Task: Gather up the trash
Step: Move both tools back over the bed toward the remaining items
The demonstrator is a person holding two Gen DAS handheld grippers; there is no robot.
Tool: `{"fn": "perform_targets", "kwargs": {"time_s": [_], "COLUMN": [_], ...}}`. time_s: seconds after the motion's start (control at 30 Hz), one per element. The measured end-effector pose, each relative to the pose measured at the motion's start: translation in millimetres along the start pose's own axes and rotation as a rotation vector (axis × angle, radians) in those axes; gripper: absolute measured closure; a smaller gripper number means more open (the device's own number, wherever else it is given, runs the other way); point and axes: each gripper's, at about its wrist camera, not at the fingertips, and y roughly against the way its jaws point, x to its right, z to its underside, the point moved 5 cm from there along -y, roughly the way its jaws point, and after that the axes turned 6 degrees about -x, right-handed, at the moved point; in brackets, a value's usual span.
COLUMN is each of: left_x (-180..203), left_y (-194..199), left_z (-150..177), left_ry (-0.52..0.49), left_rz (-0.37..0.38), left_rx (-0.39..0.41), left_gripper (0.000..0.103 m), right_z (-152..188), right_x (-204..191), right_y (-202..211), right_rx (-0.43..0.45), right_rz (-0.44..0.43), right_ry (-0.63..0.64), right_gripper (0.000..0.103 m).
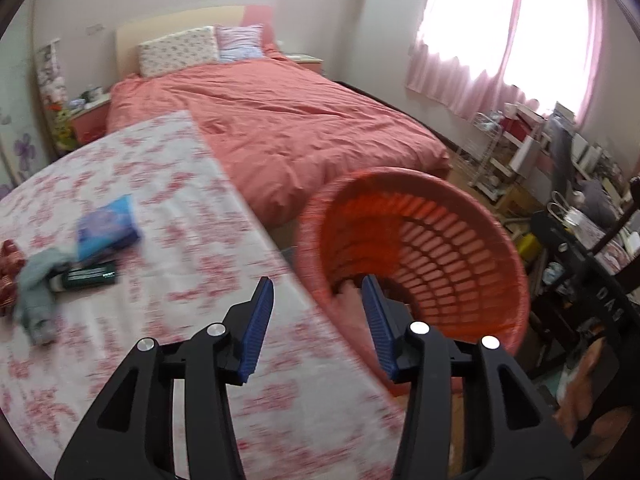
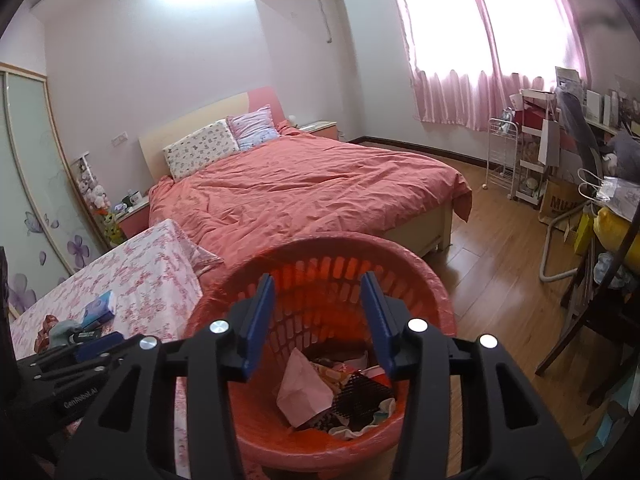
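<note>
An orange slatted trash basket point(image 1: 440, 256) stands beside a table with a pink floral cloth point(image 1: 168, 184). In the right wrist view the basket point(image 2: 416, 276) holds crumpled pink paper point(image 2: 300, 392), wrappers and a black mesh piece. On the table lie a blue packet point(image 1: 108, 228), a dark green tube point(image 1: 90, 276), a grey-green cloth point(image 1: 36, 292) and a red patterned item point(image 1: 8, 272). My left gripper point(image 1: 318, 304) is open and empty over the table's right edge. My right gripper point(image 2: 318, 300) is open and empty above the basket.
A bed with a salmon cover point(image 2: 304, 188) lies behind the table and basket. Cluttered shelves, a white cart point(image 2: 502, 156) and a dark chair point(image 2: 592, 312) stand at the right on a wooden floor. A nightstand point(image 1: 90, 114) is by the bed.
</note>
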Motion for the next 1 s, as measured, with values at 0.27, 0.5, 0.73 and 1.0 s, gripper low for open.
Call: {"fn": "perform_targets", "kwargs": {"time_s": [0.27,0.5,0.73,1.0], "left_x": [-74,-151,-223,-271], "left_y": [30,63,85,106], "left_z": [21,43,65,85], "left_ry": [0.092,0.206,0.334,0.406], "left_rz": [-0.128,-0.227,-0.312,-0.358], "left_rx": [0.024,0.049,0.048,0.063], "left_gripper": [0.056,0.056,0.056,0.054], "right_z": [10,28,52,79], "right_x": [-60,-138,-224,-298], "right_y": [-1,-3,-5,-16], "right_rx": [-0.036,-0.085,-0.137,-0.212], "right_rz": [-0.074,-0.171,-0.258,-0.338], "right_ry": [0.093,0.203,0.334,0.408], "right_gripper": [0.055,0.055,0.055,0.054]}}
